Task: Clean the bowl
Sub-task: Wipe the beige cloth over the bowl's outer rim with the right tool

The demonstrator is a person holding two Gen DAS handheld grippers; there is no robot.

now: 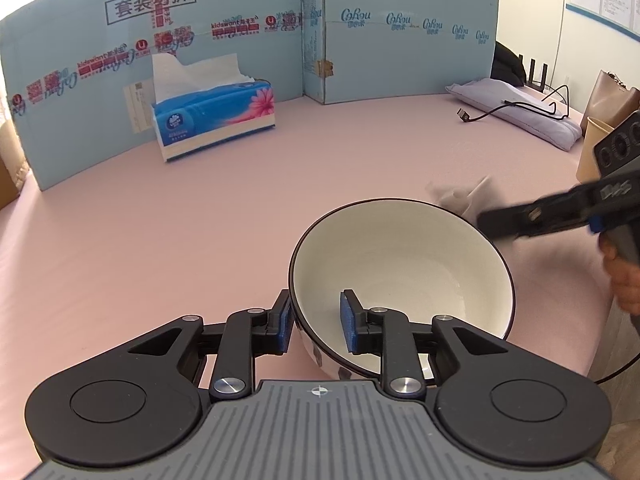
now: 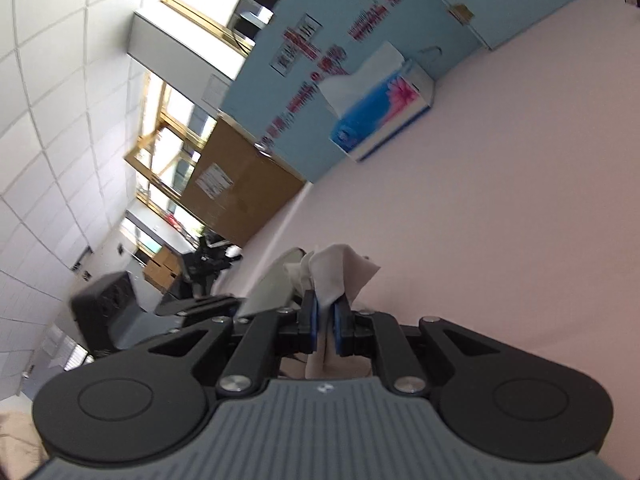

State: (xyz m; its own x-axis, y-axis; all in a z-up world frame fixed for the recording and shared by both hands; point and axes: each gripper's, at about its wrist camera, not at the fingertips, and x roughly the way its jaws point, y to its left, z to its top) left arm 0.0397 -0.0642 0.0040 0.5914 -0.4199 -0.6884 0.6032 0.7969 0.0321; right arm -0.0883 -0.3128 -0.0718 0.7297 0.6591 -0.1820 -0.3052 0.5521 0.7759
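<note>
Two grippers at work: one steadies the bowl, the other carries the wipe.

The left gripper [image 1: 318,326] pinches the near rim of the bowl [image 1: 404,264], one of its fingers [image 1: 349,320] inside and one outside, tipping the white interior up, probably to expose it for wiping. The bowl sits lower centre-right of the left view, on the pink table [image 1: 160,220]. The right gripper [image 2: 325,328] has its fingers pressed on a crumpled tissue [image 2: 340,272], blurred beside the far rim. A tissue box [image 1: 214,120] stands upper left.
</note>
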